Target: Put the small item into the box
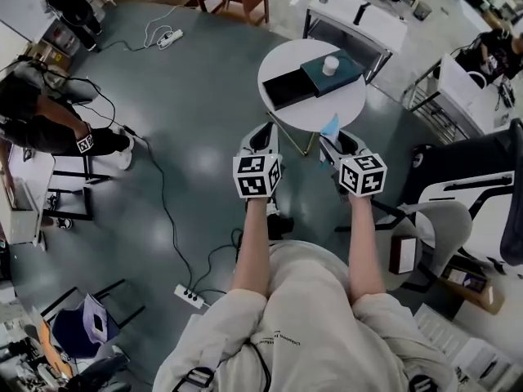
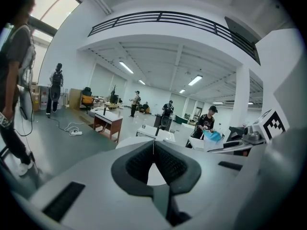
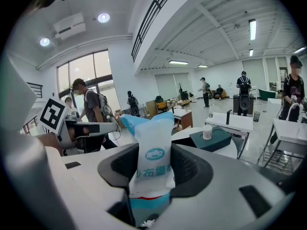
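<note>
In my right gripper [image 3: 154, 163] stands a small white and blue packet [image 3: 152, 157], upright, with the jaws shut on its sides. In the head view the packet [image 1: 330, 126] sticks out of the right gripper [image 1: 337, 143] at the near edge of the round white table [image 1: 298, 113]. On that table lies the box: a black open tray [image 1: 284, 88] beside a teal part [image 1: 343, 78] with a white cup [image 1: 330, 65] on it. The teal part [image 3: 217, 139] lies ahead of the right gripper. My left gripper [image 1: 260, 137] hovers left of the table's near edge, shut and empty [image 2: 153, 147].
Grey floor with cables and power strips [image 1: 189, 296] lies to the left. A white desk [image 1: 355, 15] stands behind the table, a chair [image 1: 445, 219] to the right. People stand around: one at the far left [image 1: 41, 117], several farther back in the hall [image 3: 293, 95].
</note>
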A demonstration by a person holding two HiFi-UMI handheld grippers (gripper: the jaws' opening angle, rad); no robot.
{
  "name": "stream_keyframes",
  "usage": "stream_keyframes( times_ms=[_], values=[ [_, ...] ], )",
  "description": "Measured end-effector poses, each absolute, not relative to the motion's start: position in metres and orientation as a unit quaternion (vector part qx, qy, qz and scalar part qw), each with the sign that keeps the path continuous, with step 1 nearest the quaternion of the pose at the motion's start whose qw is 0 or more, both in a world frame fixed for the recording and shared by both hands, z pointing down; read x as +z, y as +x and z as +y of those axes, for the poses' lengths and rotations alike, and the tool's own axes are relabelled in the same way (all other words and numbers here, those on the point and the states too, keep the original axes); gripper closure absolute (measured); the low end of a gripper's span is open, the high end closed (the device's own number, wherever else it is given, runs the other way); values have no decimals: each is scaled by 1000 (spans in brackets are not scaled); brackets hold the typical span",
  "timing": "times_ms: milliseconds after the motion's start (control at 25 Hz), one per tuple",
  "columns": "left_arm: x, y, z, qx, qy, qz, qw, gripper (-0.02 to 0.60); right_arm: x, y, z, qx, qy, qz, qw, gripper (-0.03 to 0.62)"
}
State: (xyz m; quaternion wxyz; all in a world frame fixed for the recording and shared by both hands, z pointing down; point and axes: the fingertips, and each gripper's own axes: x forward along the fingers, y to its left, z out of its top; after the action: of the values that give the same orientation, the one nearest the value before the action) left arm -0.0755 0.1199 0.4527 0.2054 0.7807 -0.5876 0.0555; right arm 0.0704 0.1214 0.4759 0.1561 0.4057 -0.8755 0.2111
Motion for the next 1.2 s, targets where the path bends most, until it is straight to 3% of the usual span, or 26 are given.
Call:
stream_keyframes(
  times_ms=[680,1200],
  values=[
    [489,-154,10,71,795,-551,244,558,511,8,25,222,426,-857,188,375],
    [501,-148,-19,63,804,-529,264,560,515,22,8,227,458,-839,184,375]
  ],
)
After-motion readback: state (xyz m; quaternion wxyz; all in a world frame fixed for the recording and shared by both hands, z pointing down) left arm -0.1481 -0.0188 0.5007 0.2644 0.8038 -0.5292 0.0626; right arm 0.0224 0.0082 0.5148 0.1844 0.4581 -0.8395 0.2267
